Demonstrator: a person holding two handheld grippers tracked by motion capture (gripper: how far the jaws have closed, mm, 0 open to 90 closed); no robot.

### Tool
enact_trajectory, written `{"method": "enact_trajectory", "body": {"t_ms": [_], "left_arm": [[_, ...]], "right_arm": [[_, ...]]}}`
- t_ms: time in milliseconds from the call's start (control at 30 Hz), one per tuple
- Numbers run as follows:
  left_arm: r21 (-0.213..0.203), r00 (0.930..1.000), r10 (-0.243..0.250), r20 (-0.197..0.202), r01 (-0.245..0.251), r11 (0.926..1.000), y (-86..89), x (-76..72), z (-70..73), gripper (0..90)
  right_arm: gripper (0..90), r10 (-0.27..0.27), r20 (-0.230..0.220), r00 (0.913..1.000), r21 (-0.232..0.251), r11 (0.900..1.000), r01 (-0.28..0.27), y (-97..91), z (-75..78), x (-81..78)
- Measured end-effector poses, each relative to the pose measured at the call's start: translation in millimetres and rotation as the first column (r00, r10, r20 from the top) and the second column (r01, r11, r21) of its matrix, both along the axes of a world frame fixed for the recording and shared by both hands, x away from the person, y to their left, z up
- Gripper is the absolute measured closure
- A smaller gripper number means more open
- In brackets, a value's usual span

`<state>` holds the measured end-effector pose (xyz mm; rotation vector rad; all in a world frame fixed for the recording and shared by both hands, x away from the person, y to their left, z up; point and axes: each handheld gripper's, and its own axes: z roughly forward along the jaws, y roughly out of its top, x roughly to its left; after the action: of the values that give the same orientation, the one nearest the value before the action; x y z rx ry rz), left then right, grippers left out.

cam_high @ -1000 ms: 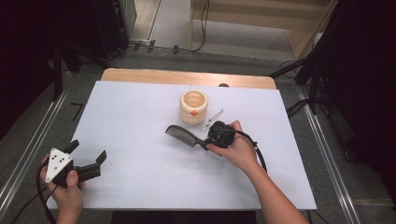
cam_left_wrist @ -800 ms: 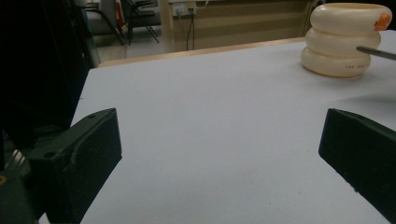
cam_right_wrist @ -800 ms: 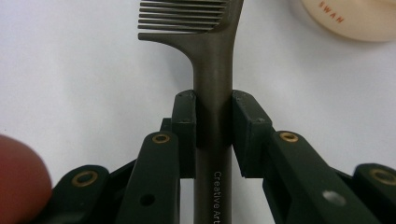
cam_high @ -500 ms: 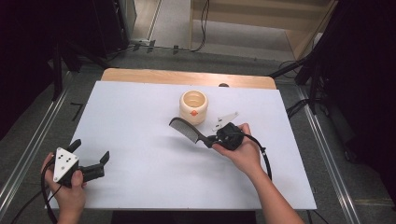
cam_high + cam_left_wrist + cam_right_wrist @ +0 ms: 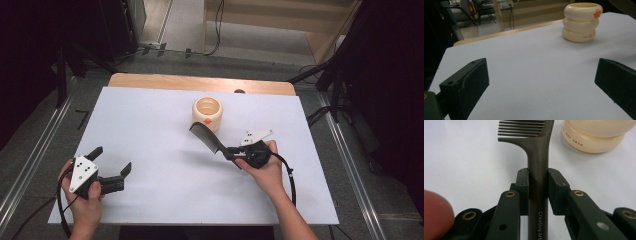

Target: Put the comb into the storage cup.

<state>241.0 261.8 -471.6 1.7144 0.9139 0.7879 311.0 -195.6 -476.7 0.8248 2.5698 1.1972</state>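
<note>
A dark grey comb [image 5: 207, 136] [image 5: 537, 157] hangs above the white table, held by its handle in my right gripper [image 5: 236, 154] [image 5: 538, 182], whose jaws are shut on it. The comb's teeth point toward a cream ribbed cup [image 5: 207, 112] [image 5: 596, 135] [image 5: 581, 22] with an orange spot, standing at the table's middle back. My left gripper [image 5: 111, 170] [image 5: 541, 80] sits low at the front left, jaws wide open with nothing between them, facing the cup from afar.
The white tabletop [image 5: 150, 125] has a wooden strip [image 5: 200, 82] along its far edge. Metal rails [image 5: 350, 165] run down both sides, and cables lie on the floor at the right.
My right hand has carried the comb rightward and a little nearer, away from the cup. The left gripper has shifted slightly right along the front edge.
</note>
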Motion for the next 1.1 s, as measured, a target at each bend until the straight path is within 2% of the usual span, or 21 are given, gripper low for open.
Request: {"method": "enact_trajectory", "body": {"t_ms": [400,567,1100], "left_arm": [[-0.042,0.9980,-0.063,0.011,0.063,0.9971,-21.9,-0.5,16.3,0.0],[-0.062,0.9965,-0.082,0.016,0.083,0.9946,-32.8,2.0,21.8,0.0],[-0.076,0.9850,-0.171,0.021,0.172,0.9821,-73.9,11.1,31.9,0.0]], "right_arm": [[71.0,-0.023,0.047,0.9987,0.080,0.9966,0.019,-4.0,-6.7,-14.2],[71.0,-0.041,0.080,0.9959,0.128,0.9913,0.031,-8.0,-11.7,-21.4],[70.9,-0.050,0.110,0.9926,0.179,0.9834,0.030,-8.1,-15.9,-30.2]]}}
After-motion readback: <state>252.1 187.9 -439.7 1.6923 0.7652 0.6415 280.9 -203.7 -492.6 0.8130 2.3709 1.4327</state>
